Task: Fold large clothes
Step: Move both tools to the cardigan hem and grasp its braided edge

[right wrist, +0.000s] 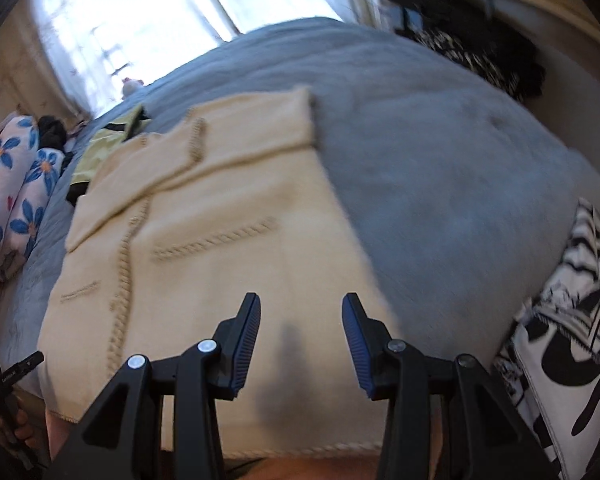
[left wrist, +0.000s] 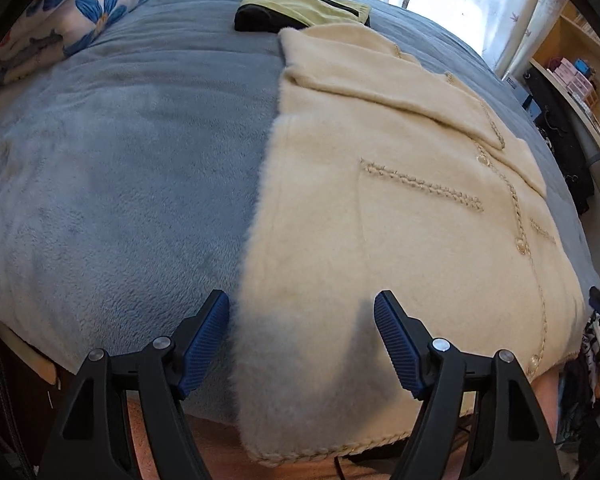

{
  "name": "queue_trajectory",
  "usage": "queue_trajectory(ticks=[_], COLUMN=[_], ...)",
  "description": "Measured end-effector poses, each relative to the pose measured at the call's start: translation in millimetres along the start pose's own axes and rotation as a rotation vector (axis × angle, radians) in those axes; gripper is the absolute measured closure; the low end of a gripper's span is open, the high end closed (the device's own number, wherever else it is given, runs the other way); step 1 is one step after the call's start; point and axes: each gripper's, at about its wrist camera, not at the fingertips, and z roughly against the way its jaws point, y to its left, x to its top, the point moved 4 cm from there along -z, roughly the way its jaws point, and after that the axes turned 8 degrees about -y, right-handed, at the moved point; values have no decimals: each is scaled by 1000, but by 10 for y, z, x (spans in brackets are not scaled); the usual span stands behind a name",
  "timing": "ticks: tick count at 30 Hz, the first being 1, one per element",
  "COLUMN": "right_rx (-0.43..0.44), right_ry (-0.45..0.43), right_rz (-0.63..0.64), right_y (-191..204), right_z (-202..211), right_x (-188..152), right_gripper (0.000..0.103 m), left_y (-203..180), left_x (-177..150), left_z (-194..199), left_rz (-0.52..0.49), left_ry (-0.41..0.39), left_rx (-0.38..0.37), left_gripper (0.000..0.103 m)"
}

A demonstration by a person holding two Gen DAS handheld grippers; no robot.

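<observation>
A cream fleece coat (left wrist: pixel 380 216) with braided trim lies flat on the blue bed cover (left wrist: pixel 120 160), both sleeves folded in over its front. Its hem hangs over the near bed edge. My left gripper (left wrist: pixel 302 310) hovers open above the coat's near left corner, with nothing between its blue pads. In the right wrist view the same coat (right wrist: pixel 220 264) fills the middle. My right gripper (right wrist: pixel 300 312) is open over the coat's near right part and holds nothing. The picture there is blurred by motion.
A folded yellow-green and black garment (left wrist: pixel 300 10) lies beyond the coat's collar. A blue-flowered pillow (left wrist: pixel 84 12) sits at the far left. A black-and-white patterned cloth (right wrist: pixel 572 320) lies at the bed's right edge. Shelves and dark bags (left wrist: pixel 560 120) stand to the right.
</observation>
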Motion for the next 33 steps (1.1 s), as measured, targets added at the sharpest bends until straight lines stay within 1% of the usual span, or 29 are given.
queue_trajectory(ticks=[2,5,7,9,12,13,15,17,18,21,24,26,27,28,29,31,32,33], right_rx=[-2,-8,-5,-5,-5,7,38,91,102,111,123,136,153,175,192,187,200,212], right_ry=[27,52,49,47,58,65,86,113,116,116,123,119,120,123,129,119,114,112], right_rz=[-47,-70,-72,-66,-48,-40,-19,2,16,71,69,65,60,53,44,56,71,81], right_y=[-192,-321,-345,-344,-341,-336,-314,-275,-263,-192,-197,-202,-196,-175,-144,-90,-37,4], right_z=[-39,-91,-110,-131,-183,-194,-210,-222,-218,-231,-283,-288,-281,-275,-269,-232,-209,-205], right_x=[-103,-213,-240,-237,-247,-262,-301,-353,-370,-402,-407,-412,-417,-418,-414,-393,-392,-385], right_gripper=[60,60,60,60,59,57,57,55,55,55,55,60,68,80,86,87,87,87], left_y=[0,-61,-92,-93,-68,-46,-28,-7,-14,-35,-49,-56,-56,-63,-74,-118,-151,-175], left_x=[-46,-105,-133,-134,-152,-157,-185,-202,-208,-230,-246,-240,-237,-231,-232,-227,-223,-224], left_z=[-11,-12,-20,-23,-27,-32,-37,-28,-36,-59,-107,-131,-130,-125,-116,-86,-75,-64], left_rz=[-19,-77,-103,-105,-87,-85,-81,-84,-87,-100,-104,-99,-95,-94,-94,-104,-117,-127], left_ry=[3,0,-2,1,19,26,36,41,40,44,49,51,50,46,41,29,24,19], left_rx=[-7,-22,-18,-19,-43,-52,-69,-83,-86,-97,-110,-116,-118,-117,-114,-107,-101,-100], left_gripper=[29,29,29,29,29,29,29,29,29,29,27,27,27,30,36,44,50,53])
